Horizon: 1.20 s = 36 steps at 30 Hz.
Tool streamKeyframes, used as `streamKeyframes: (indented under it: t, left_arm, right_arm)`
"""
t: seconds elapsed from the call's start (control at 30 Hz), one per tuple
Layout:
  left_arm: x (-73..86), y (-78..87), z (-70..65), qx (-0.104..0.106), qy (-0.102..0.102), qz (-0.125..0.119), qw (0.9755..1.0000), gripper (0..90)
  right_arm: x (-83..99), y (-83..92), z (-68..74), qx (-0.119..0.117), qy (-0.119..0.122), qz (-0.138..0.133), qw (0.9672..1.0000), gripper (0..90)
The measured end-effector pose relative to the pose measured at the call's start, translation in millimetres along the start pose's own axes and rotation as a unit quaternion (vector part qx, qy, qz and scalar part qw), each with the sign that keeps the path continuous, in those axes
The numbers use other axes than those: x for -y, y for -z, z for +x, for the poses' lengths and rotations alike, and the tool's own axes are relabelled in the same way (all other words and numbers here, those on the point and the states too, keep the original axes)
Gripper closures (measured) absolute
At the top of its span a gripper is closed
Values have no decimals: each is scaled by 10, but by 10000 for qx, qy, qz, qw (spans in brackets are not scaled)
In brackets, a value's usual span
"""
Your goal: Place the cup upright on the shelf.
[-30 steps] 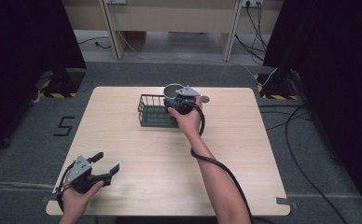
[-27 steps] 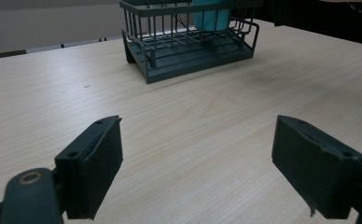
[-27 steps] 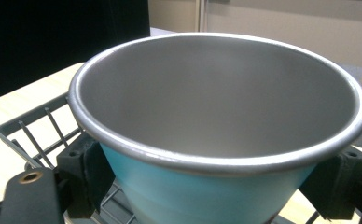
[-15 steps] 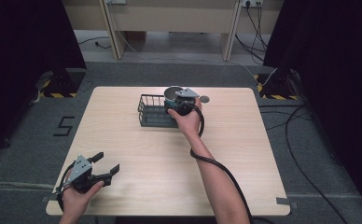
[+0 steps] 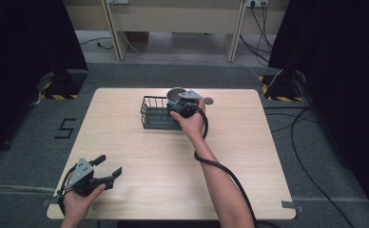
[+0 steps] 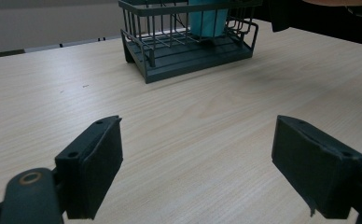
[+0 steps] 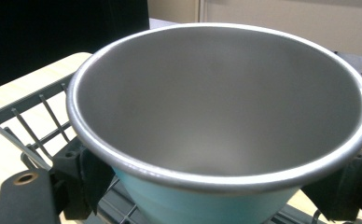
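Observation:
A teal cup (image 5: 174, 94) with a bare steel inside (image 7: 216, 107) stands at the right end of a dark wire basket (image 5: 153, 114) at the back middle of the table. My right gripper (image 5: 186, 103) is shut on the cup, with one jaw pressed to each side just under the rim. In the left gripper view the cup (image 6: 209, 18) reaches down to the floor of the basket (image 6: 188, 46). Held low over the table's front left corner, my left gripper (image 5: 108, 167) is open, with only bare wood between its pads (image 6: 95, 163).
The light wooden table (image 5: 249, 156) has a small dark round disc (image 5: 208, 100) just right of the basket. Cables trail over the grey floor to the right, and black stands sit at both back corners.

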<state>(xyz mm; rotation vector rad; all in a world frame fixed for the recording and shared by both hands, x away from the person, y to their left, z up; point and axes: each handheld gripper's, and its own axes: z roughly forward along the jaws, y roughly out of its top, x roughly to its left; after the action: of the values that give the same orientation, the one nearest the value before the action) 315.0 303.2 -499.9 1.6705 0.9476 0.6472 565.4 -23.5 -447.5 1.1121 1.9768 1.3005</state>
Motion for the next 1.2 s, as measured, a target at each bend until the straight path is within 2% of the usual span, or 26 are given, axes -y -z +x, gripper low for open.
streamKeyframes:
  t: [0.3, 0.7, 1.03, 1.2]
  left_arm:
    - [0, 1, 3, -9, 6, -12, 10000, 159]
    - [-2, -8, 11, -35, 1, 8, 10000, 160]
    - [-4, 1, 4, -57, -7, -11, 10000, 160]
    - [-4, -1, -1, -53, -19, 5, 10000, 160]
  right_arm:
    - [12, 50, 16, 23, -94, 28, 9999, 151]
    - [21, 196, 36, -36, -45, 42, 10000, 151]
    - [19, 363, 58, -102, 129, 69, 9998, 148]
    - [20, 431, 60, -123, 115, 46, 9998, 147]
